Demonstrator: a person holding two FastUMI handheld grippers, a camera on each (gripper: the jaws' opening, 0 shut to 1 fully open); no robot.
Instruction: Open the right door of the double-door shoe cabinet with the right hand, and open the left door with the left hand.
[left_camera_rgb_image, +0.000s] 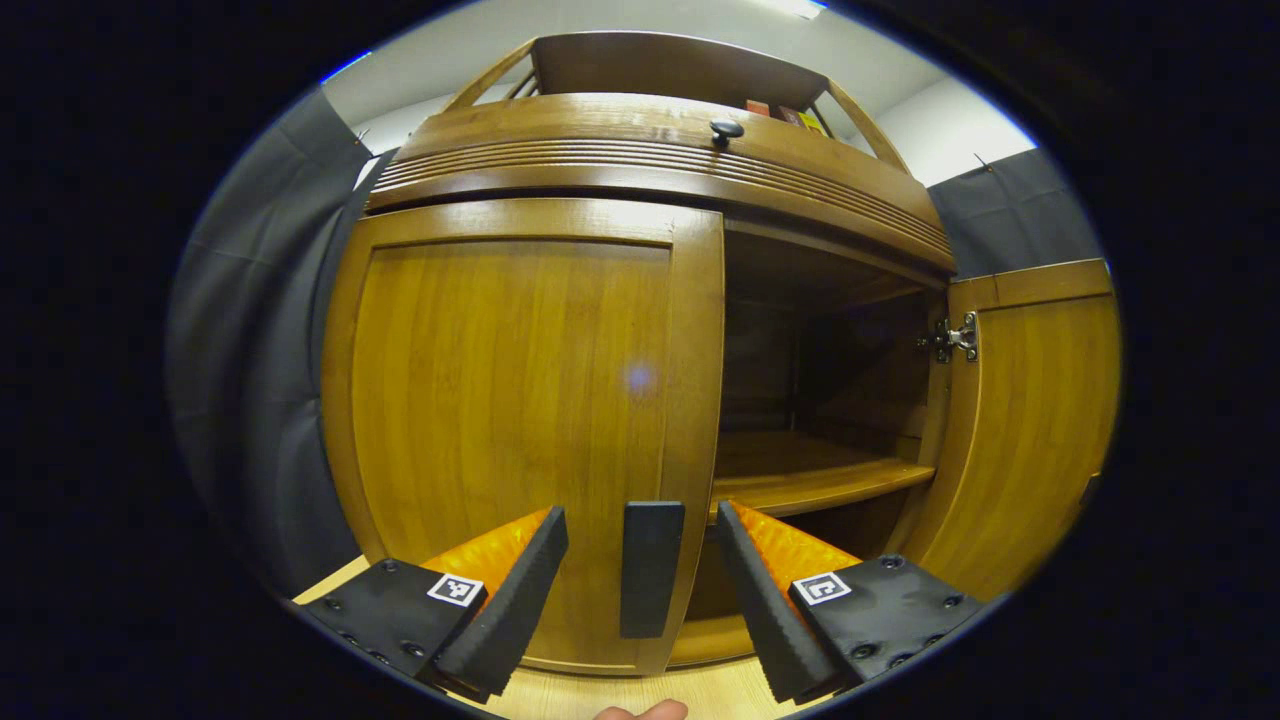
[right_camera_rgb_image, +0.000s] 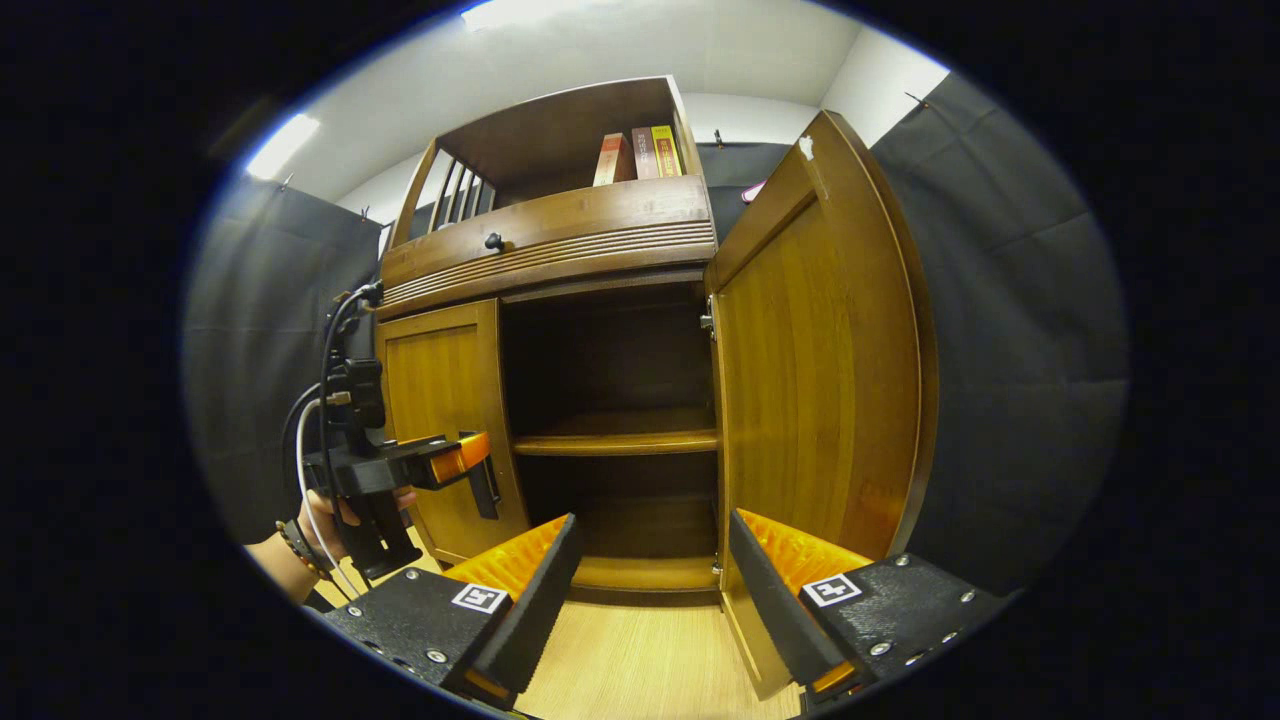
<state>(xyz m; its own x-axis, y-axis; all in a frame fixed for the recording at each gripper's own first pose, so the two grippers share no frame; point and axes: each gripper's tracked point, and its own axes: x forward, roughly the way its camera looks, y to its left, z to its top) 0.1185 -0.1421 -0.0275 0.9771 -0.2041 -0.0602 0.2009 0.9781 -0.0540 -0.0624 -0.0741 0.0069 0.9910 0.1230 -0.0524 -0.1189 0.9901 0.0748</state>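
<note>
The wooden shoe cabinet's left door (left_camera_rgb_image: 510, 400) is closed, with a black upright handle (left_camera_rgb_image: 652, 568) near its inner edge. My left gripper (left_camera_rgb_image: 640, 518) is open, and the handle stands in the gap between its fingers, touching neither one. The right door (right_camera_rgb_image: 820, 370) is swung wide open, baring the dark inside and its shelf (right_camera_rgb_image: 615, 442). My right gripper (right_camera_rgb_image: 652, 522) is open and holds nothing; its right finger (right_camera_rgb_image: 770, 590) is close to the open door's lower edge. In the right gripper view, the left gripper (right_camera_rgb_image: 455, 462), held by a hand (right_camera_rgb_image: 320, 520), is at the closed left door (right_camera_rgb_image: 445, 400).
A drawer with a small black knob (left_camera_rgb_image: 726, 129) runs above the doors. Several books (right_camera_rgb_image: 635, 153) stand on the open top shelf. Light wooden floor (right_camera_rgb_image: 640, 660) lies in front of the cabinet. Black cloth walls (right_camera_rgb_image: 1000, 300) stand close on both sides.
</note>
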